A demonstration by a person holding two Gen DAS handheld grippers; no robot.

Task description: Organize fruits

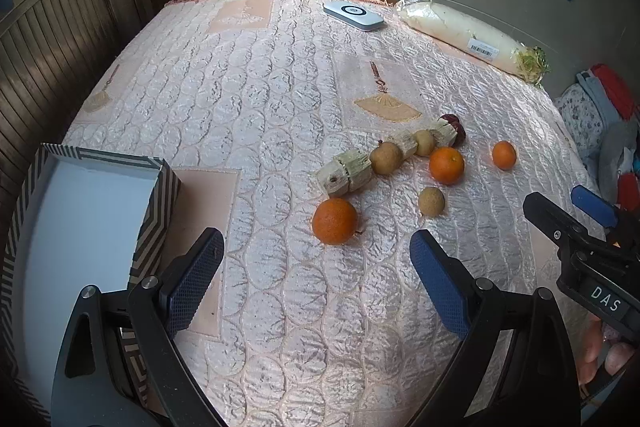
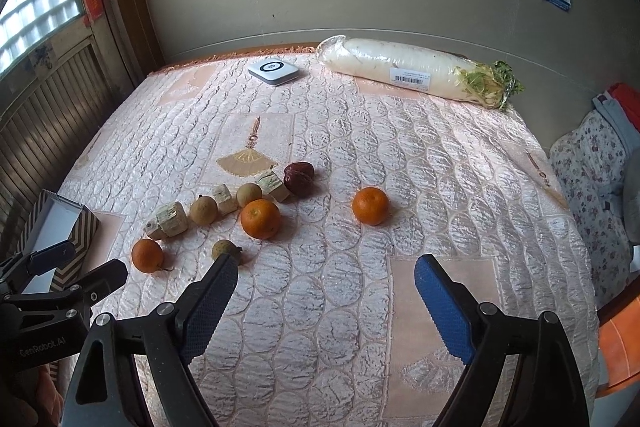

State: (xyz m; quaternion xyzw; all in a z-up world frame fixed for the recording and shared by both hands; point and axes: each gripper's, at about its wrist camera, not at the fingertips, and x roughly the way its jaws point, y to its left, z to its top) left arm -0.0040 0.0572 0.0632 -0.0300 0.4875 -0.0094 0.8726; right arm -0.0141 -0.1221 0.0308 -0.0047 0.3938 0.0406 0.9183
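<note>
On the pink quilted cloth lie three oranges: a near one (image 1: 334, 221) (image 2: 147, 255), a middle one (image 1: 446, 165) (image 2: 260, 218) and a far-right one (image 1: 503, 155) (image 2: 370, 205). Around them are brown longans (image 1: 386, 157) (image 1: 431, 201) (image 2: 203, 210) (image 2: 226, 249), pale sugarcane chunks (image 1: 346, 173) (image 2: 168, 220) and a dark red date (image 2: 298, 177). My left gripper (image 1: 316, 259) stands open just short of the near orange, nothing between its fingers. My right gripper (image 2: 326, 283) is open too, hovering over bare cloth below the far-right orange.
A striped box (image 1: 154, 211) (image 2: 78, 227) with a white inside sits at the left. A wrapped white radish (image 1: 468, 35) (image 2: 416, 71) and a small white device (image 1: 353, 14) (image 2: 274, 70) lie along the back edge. Clothes (image 2: 588, 163) are piled at the right.
</note>
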